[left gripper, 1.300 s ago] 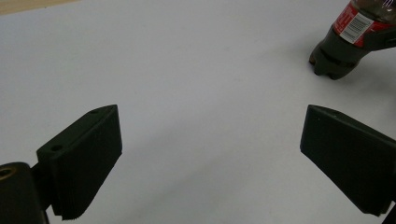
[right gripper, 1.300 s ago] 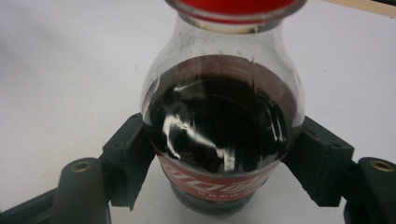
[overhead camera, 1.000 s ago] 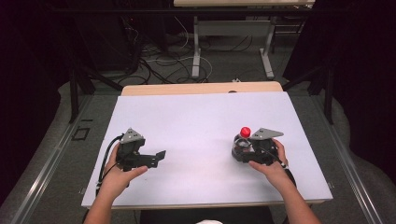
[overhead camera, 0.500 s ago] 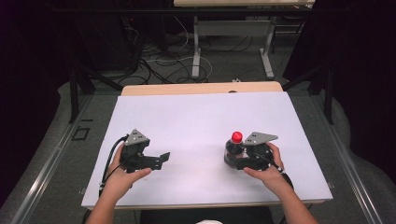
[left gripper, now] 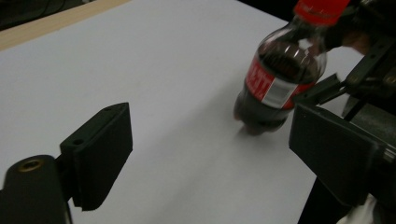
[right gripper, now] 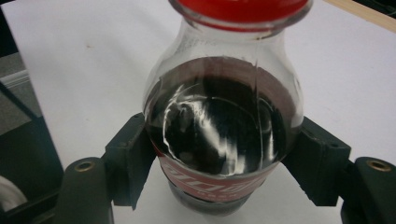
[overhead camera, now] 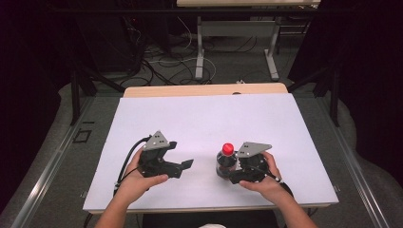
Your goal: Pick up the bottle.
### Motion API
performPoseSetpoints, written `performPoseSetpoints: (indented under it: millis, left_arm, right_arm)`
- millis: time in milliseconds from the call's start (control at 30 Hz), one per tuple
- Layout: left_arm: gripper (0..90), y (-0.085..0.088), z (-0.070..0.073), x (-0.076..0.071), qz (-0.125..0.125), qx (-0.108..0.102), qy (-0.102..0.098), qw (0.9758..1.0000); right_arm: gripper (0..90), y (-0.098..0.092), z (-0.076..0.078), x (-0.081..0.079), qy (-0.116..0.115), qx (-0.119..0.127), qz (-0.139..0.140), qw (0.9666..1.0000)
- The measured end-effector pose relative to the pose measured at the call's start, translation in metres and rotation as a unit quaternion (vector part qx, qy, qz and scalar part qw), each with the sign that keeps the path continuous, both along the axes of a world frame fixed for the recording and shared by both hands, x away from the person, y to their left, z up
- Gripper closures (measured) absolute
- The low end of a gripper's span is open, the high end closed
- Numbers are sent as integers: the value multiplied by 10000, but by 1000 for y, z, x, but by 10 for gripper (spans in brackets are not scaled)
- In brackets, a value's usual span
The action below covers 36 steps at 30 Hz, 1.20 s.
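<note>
A small cola bottle (overhead camera: 227, 160) with a red cap and red label is held upright over the white table (overhead camera: 204, 123), near its front edge. My right gripper (overhead camera: 231, 174) is shut on its body. In the right gripper view, both pads (right gripper: 128, 158) press the bottle (right gripper: 224, 126) at label height. My left gripper (overhead camera: 183, 169) is just left of the bottle and points at it. Its jaws have just been closing and nothing is between them. In the left gripper view the bottle (left gripper: 275, 88) is ahead and to the right, beyond the two spread pads (left gripper: 100, 154).
A wooden strip (overhead camera: 204, 90) runs along the table's far edge. Beyond it are cables on the floor (overhead camera: 161, 66) and the metal legs of another desk (overhead camera: 199, 42). Metal rails (overhead camera: 52, 161) flank the table.
My right gripper has carried the bottle left and toward the person. My left gripper has moved right, so the two now stand close together.
</note>
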<state>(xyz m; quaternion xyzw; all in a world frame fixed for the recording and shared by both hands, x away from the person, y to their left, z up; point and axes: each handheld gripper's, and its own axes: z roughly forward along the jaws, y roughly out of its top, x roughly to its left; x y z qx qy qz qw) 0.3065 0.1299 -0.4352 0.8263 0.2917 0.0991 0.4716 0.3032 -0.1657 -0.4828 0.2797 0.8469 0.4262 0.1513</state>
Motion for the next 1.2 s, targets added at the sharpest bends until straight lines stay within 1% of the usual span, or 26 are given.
performPoseSetpoints:
  millis: [33, 67, 100, 133, 167, 200, 300, 400, 433, 467, 500, 533, 567, 600, 633, 700, 733, 767, 800, 867, 967, 1000, 1067, 1133, 1167, 1200]
  left_arm:
    - [165, -3, 3, 0, -53, -121, -1, 9999]
    - [168, -6, 6, 1, -156, -154, 52, 9997]
    - [176, -6, 6, 1, -156, -154, 52, 9997]
    - [186, -12, 11, 0, -297, -183, 3, 9994]
    - [198, -16, 13, 1, -387, -185, -4, 9991]
    - [206, -16, 13, 1, -387, -185, -4, 9991]
    - [218, -27, 19, 1, -547, -198, -25, 9983]
    - [254, -36, 23, 2, -663, -211, -19, 9976]
    - [257, -40, 24, 2, -707, -169, -24, 9974]
    - [261, -45, 26, 1, -796, -141, -16, 9967]
    - [274, -45, 26, 1, -796, -141, -16, 9967]
    - [292, -51, 27, 0, -872, -199, -24, 9960]
    - [296, -52, 28, 0, -928, -184, 27, 9955]
    - [307, -52, 28, 0, -928, -184, 27, 9955]
    - [313, -56, 27, 1, -1014, -210, 34, 9946]
    - [321, -59, 27, 1, -1058, -166, 120, 9942]
    - [340, -59, 27, 1, -1058, -166, 120, 9942]
    - [359, -61, 26, 0, -1120, -157, 105, 9935]
    - [374, -64, 26, -1, -1229, -135, 157, 9922]
    - [391, -66, 25, -1, -1310, -113, 214, 9911]
    - [424, -68, 24, -1, -1325, -107, 270, 9908]
    - [433, -69, 23, 0, -1341, -107, 280, 9905]
    - [466, -69, 22, 0, -1356, -96, 299, 9903]
    - [500, -68, 21, 2, -1397, -124, 350, 9895]
    - [517, -68, 20, 2, -1423, -171, 395, 9889]
    - [531, -68, 20, 3, -1487, -136, 416, 9879]
  right_arm:
    - [297, 2, 0, -1, 15, 0, 49, 10000]
    - [297, 3, 0, -2, 11, -11, 75, 10000]
    - [297, 5, 0, -3, 30, -36, 117, 9999]
    - [297, 6, -1, -4, 7, -19, 114, 9999]
    - [297, 7, -1, -5, -14, -26, 141, 9999]
    - [297, 8, -1, -5, -25, -26, 177, 9998]
    - [298, 10, -2, -6, -1, 5, 220, 9998]
    - [298, 14, -2, -9, -1, -24, 379, 9993]
    - [298, 15, -2, -10, 4, -37, 429, 9991]
    - [298, 16, -2, -11, -21, -36, 436, 9990]
    - [298, 16, -2, -12, -23, -26, 470, 9989]
    - [298, 17, -1, -12, 38, -43, 509, 9987]
    - [298, 18, -2, -13, 18, -25, 535, 9986]
    - [298, 18, -2, -13, 18, -25, 535, 9986]
    - [298, 19, -2, -14, 39, -36, 601, 9982]
    - [298, 21, -3, -15, 30, -21, 608, 9981]
    - [298, 21, -3, -15, 100, -52, 685, 9976]
    - [298, 23, -3, -16, 65, -23, 684, 9976]
    - [298, 23, -3, -16, 97, -19, 713, 9974]
    - [298, 24, -3, -17, 142, -29, 792, 9968]
    - [298, 26, -4, -18, 88, -20, 836, 9965]
    - [298, 27, -4, -19, 157, 3, 846, 9963]
    - [298, 28, -4, -19, 127, 14, 860, 9962]
    - [298, 29, -4, -19, 125, 21, 862, 9962]
    - [298, 29, -5, -20, 152, 39, 922, 9956]
    - [298, 30, -5, -20, 174, 54, 941, 9954]
